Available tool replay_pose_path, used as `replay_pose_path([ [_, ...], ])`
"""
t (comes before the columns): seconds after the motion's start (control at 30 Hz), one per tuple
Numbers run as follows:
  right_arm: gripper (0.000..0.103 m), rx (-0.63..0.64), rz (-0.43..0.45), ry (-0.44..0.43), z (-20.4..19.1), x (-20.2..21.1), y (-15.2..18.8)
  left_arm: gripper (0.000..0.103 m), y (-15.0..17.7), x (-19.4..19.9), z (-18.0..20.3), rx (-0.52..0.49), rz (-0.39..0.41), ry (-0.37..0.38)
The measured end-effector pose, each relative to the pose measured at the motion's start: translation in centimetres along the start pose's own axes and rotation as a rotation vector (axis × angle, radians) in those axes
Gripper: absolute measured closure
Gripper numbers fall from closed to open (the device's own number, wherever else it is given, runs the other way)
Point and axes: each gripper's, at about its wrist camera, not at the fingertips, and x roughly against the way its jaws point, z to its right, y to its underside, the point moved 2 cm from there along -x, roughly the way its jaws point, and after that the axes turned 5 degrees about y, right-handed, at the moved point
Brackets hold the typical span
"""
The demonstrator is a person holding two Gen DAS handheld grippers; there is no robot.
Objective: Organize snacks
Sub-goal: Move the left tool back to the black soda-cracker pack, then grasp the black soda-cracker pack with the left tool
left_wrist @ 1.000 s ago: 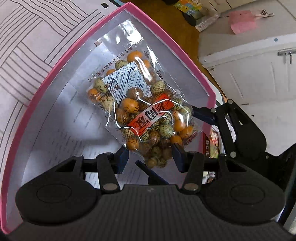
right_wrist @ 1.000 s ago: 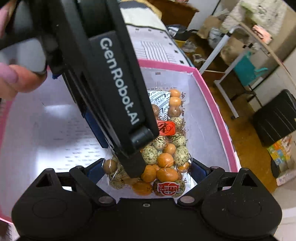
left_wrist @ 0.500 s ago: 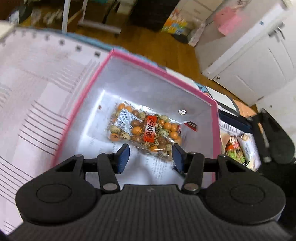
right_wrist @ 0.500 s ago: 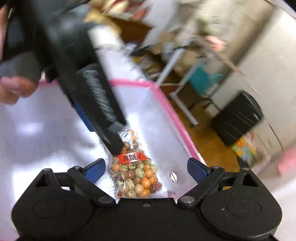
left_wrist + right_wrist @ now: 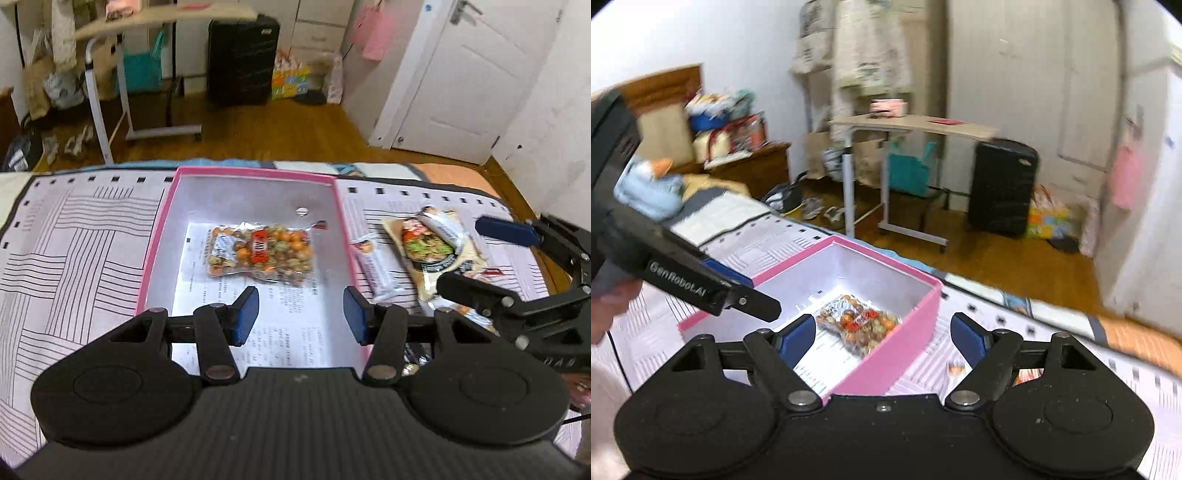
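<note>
Bed with line-patterned cover point(image 5: 74, 251), pink box point(image 5: 159, 236) and snack packets point(image 5: 424, 247) on it.

A clear bag of orange and speckled coated nuts point(image 5: 260, 253) with a red label lies flat on the printed paper floor of the open pink-rimmed box point(image 5: 255, 173), toward its 12 o'clock end. Outside the box at 3 o'clock, on the lined cloth, a white wrapped bar point(image 5: 376, 267) lies just beside the box wall. A beige snack packet point(image 5: 432, 251) rests next to that bar, with another white wrapped bar point(image 5: 443, 227) on top of it.
</note>
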Motion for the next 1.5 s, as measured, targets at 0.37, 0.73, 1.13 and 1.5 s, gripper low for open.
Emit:
replay_pose_path([
  [0.37,0.04,-0.065,-0.111,-0.029,0.6,1.8,8.2,0.059,6.7,-0.7,8.0,-0.043,0.041,0.09],
  [0.73,0.04,-0.026,-0.173,0.01,0.6,-3.5,15.9,0.06,11.0,-7.7,9.8,-0.011,0.029,0.088],
  [1.13,0.036,-0.078,-0.192,0.038,1.8,-6.3,18.8,0.06,12.5,-11.9,10.7,0.013,-0.022,0.122],
  [1.5,0.039,-0.012,-0.143,0.082,0.3,-7.0,19.3,0.062,13.2,-15.4,10.5,0.074,-0.088,0.154],
])
